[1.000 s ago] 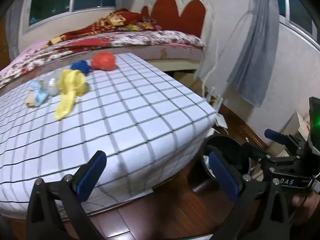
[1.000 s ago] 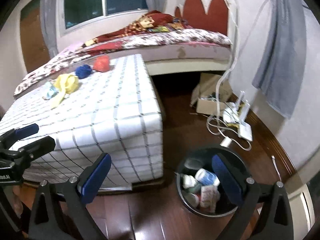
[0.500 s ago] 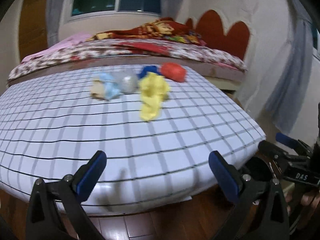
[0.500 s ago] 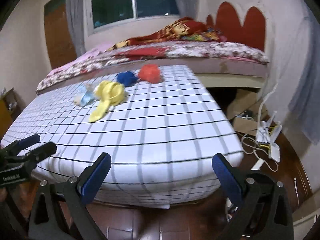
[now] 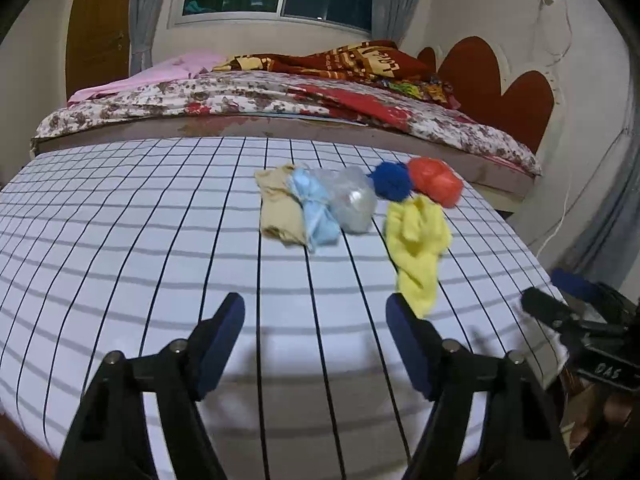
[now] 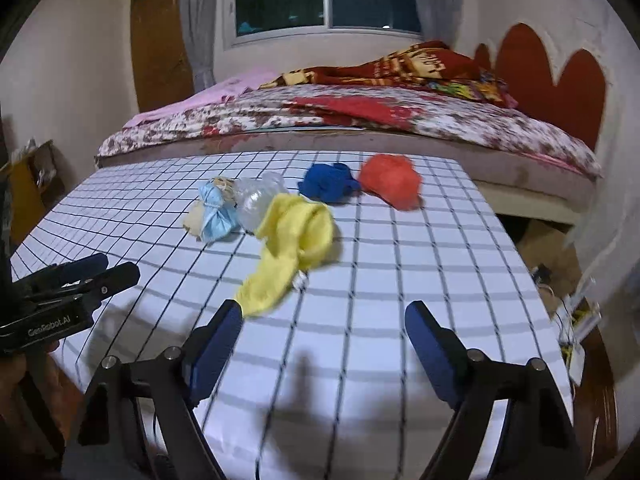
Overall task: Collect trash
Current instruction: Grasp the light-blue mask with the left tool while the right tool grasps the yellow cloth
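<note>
Several scraps of trash lie on the checked table: a beige wad, a pale blue knotted wad, a clear crumpled plastic piece, a dark blue wad, a red wad and a long yellow rag. My left gripper hovers over the near part of the table, jaws closing with nothing between them. My right gripper is also closing on nothing; the yellow rag ends just beyond its left finger. Red wad and dark blue wad lie farther back.
A bed with a floral cover stands right behind the table. Cables and a white device lie on the floor at the right. The right gripper shows at the right edge of the left wrist view, the left gripper at the left edge of the right wrist view.
Both grippers have swung from the floor and the black bin toward the table and now hang over its near edge. Their jaws stand narrower than before.
</note>
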`<state>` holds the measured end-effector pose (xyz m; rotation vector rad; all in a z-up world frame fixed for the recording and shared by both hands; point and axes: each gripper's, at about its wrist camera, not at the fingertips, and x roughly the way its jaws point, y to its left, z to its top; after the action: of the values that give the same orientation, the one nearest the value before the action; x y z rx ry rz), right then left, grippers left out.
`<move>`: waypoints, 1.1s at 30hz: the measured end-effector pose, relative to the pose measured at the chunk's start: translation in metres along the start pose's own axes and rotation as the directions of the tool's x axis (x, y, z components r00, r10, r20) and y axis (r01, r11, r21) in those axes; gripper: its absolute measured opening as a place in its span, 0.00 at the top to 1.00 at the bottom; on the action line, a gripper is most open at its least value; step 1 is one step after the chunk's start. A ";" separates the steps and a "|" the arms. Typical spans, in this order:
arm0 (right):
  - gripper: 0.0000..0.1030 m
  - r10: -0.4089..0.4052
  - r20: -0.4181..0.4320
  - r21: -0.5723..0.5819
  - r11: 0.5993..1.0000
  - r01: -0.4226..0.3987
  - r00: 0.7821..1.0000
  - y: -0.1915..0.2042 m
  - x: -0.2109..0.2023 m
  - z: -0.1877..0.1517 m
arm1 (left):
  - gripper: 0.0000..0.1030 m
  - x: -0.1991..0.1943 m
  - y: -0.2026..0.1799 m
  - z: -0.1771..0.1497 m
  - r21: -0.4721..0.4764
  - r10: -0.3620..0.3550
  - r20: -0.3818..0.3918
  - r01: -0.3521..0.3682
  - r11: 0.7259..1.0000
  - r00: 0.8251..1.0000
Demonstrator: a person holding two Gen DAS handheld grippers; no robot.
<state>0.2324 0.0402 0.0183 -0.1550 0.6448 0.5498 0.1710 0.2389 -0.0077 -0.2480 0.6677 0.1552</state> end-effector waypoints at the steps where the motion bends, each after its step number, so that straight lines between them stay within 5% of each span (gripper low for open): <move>1: 0.17 0.004 -0.009 -0.007 1.000 -0.004 1.000 0.002 0.010 0.006 | 0.30 0.005 0.003 0.004 0.002 0.001 -0.001 -0.001 1.000 1.000; 9: 0.19 0.051 -0.113 -0.017 0.998 -0.053 0.992 0.007 0.096 0.037 | 0.35 0.053 0.009 0.037 0.019 -0.018 -0.029 0.018 1.000 0.999; 10: 0.24 0.059 -0.129 -0.025 0.998 -0.063 0.990 0.008 0.107 0.039 | 0.36 0.058 0.008 0.040 0.022 -0.019 -0.031 0.020 1.000 0.999; 13: 0.62 0.075 -0.157 -0.038 0.996 -0.082 0.985 0.007 0.122 0.041 | 0.40 0.074 0.007 0.050 0.021 -0.025 -0.038 0.026 0.999 0.999; 26: 0.78 0.079 -0.121 -0.025 0.996 -0.082 0.990 -0.009 0.125 0.048 | 0.73 0.111 0.009 0.068 0.018 -0.060 -0.084 0.062 0.998 0.995; 33: 0.81 0.065 -0.083 -0.040 0.997 -0.069 0.994 -0.012 0.100 0.043 | 0.75 0.075 0.014 0.066 0.018 -0.077 -0.010 0.077 0.997 0.997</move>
<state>0.3280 0.0872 -0.0086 -0.1976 0.7196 0.6249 0.2656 0.2753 -0.0075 -0.2569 0.6674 0.0739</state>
